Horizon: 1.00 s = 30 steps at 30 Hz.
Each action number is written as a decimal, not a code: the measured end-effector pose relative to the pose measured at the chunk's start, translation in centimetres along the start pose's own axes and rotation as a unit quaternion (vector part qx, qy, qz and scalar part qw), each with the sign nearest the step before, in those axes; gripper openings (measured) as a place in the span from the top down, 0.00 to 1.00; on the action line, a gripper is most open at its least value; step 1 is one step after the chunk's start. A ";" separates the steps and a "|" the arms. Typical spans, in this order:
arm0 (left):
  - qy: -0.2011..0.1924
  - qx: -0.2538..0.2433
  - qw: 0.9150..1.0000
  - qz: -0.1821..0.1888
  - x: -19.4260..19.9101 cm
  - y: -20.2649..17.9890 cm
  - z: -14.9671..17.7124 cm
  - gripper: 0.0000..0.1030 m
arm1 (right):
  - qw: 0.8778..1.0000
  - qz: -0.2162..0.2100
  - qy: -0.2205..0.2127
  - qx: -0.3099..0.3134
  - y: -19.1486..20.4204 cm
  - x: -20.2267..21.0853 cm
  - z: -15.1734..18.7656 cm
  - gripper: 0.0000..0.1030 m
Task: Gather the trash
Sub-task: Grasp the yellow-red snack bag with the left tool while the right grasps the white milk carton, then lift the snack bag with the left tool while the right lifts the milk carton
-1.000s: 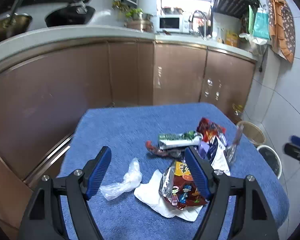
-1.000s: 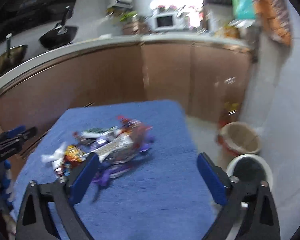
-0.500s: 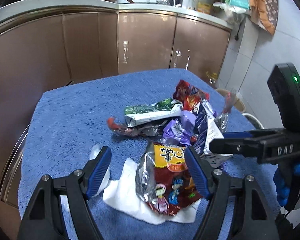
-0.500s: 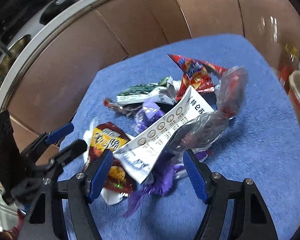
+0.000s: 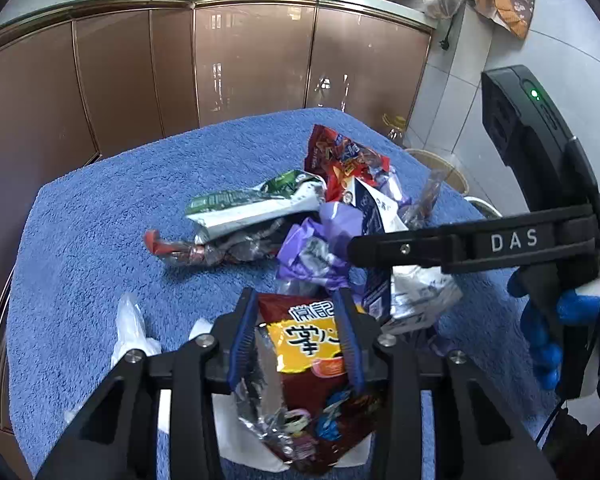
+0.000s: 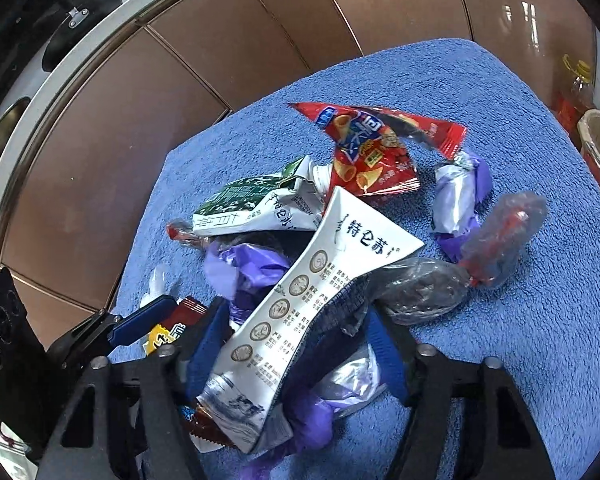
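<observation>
**Two grippers pinch wrappers on the towel**

Across the blue towel (image 5: 100,216) sprawls a trash heap. At its near edge, the left gripper (image 5: 296,336) is clamped on the dark red snack bag (image 5: 312,364). Just right, the right gripper (image 6: 296,344) squeezes the white flattened milk carton (image 6: 300,304). Farther back lies a red chip bag (image 6: 364,148).

Bare blue worktop (image 5: 100,216) on left + far side of the pile; open lane there along the cabinet fronts (image 5: 252,64). Centre blocked: green/white pack (image 5: 252,204), red snack bag (image 5: 340,156), purple wrappers (image 5: 316,240) heaped touching. Right tool (image 5: 364,248) reaches across pile from right, close above left tool (image 5: 300,336). Right side of the cloth bare, per right wrist view (image 6: 540,340); clear wrapper (image 6: 500,232) at its edge.
</observation>
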State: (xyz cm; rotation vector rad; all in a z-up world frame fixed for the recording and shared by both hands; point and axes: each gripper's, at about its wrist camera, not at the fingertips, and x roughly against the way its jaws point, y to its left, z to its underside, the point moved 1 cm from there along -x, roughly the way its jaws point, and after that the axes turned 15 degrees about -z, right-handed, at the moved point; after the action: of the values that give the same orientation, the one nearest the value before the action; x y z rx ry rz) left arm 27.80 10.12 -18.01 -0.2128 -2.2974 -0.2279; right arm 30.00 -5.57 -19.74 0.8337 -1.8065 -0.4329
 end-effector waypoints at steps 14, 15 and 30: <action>0.032 0.006 0.999 0.022 3.0 -2.2 3.9 0.90 | 0.996 -0.006 0.059 0.064 1.0 2.8 4.8 0.66; 0.034 0.011 0.999 0.024 3.3 -2.5 4.4 0.90 | 0.996 -0.008 0.064 0.068 1.1 2.9 5.2 0.66; 0.063 0.105 0.991 0.056 6.0 -3.0 7.5 0.93 | 0.992 -0.027 0.055 0.113 3.2 7.4 9.8 0.66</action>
State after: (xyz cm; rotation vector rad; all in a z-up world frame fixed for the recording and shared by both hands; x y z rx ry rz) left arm 17.85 9.46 -18.81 -0.2132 -2.1584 0.0565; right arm 18.36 -9.54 -16.53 1.0458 -1.7551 -0.2141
